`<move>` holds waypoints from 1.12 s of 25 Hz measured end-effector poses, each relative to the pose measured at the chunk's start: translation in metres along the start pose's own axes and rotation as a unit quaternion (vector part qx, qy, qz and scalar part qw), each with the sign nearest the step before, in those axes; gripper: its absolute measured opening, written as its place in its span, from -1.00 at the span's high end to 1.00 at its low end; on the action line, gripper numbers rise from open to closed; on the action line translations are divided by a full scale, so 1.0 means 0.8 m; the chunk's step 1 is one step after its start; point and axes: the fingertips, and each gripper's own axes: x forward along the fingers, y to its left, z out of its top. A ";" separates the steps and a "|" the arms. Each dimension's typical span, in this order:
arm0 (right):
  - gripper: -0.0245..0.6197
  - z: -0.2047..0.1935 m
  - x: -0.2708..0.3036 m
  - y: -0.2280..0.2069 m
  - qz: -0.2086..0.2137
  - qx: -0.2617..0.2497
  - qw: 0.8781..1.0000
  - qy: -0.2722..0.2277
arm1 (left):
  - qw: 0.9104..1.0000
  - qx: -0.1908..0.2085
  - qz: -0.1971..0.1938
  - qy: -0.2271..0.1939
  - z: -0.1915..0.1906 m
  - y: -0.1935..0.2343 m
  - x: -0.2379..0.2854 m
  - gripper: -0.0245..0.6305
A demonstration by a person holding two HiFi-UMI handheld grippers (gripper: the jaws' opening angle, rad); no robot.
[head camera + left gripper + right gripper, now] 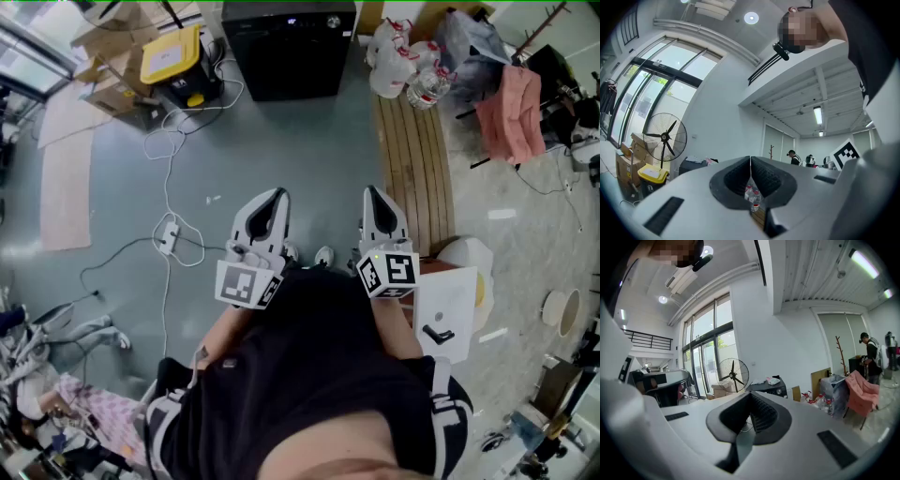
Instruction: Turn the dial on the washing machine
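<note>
Nothing done yet: left gripper (274, 197) and right gripper (373, 194) hang closed and empty, well short of the far washing machine (289, 56) and its untouched dial (333, 21).

Daylight is pouring in through the tall windows (651, 89), washing them out to near white, while a round ceiling lamp (751, 18) and a tube light (818, 115) are glowing overhead. The grey floor (309, 150) is showing a soft sheen and only faint shadows. All three views are bending strongly at the edges, and both gripper views are darkening into black corners.
</note>
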 end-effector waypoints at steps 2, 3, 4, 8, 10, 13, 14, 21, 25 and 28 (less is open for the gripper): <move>0.85 -0.001 -0.002 0.000 0.000 -0.001 1.000 0.000 | 1.000 -0.005 0.001 0.001 0.000 -0.002 0.000 0.85; 0.85 -0.001 -0.003 -0.001 -0.001 -0.001 1.000 0.000 | 1.000 -0.006 0.002 0.001 0.000 -0.004 0.000 0.85; 0.85 -0.002 -0.003 -0.001 -0.002 -0.001 1.000 0.000 | 1.000 -0.006 0.002 0.000 0.000 -0.005 0.000 0.85; 0.85 0.002 -0.007 0.000 -0.006 0.001 1.000 -0.012 | 1.000 -0.006 0.000 0.000 0.000 -0.005 -0.003 0.85; 0.85 0.008 -0.010 0.002 -0.008 -0.003 1.000 -0.023 | 1.000 -0.005 -0.002 -0.004 0.003 -0.004 -0.005 0.85; 0.83 0.004 -0.005 0.001 -0.010 -0.008 1.000 -0.024 | 1.000 -0.006 -0.001 -0.004 0.002 -0.001 -0.005 0.85; 0.80 -0.001 -0.001 0.001 -0.011 -0.007 1.000 -0.018 | 1.000 -0.007 -0.001 -0.002 0.001 0.000 -0.005 0.85; 0.48 -0.016 0.018 0.019 -0.013 -0.008 1.000 0.006 | 1.000 -0.011 -0.005 0.002 0.001 0.021 -0.011 0.85; 0.48 -0.017 0.037 0.029 -0.016 -0.006 1.000 0.009 | 1.000 -0.014 -0.007 0.008 0.000 0.043 -0.010 0.85; 0.48 -0.023 0.054 0.040 -0.022 -0.008 1.000 0.010 | 1.000 -0.017 -0.011 0.012 -0.005 0.066 -0.012 0.85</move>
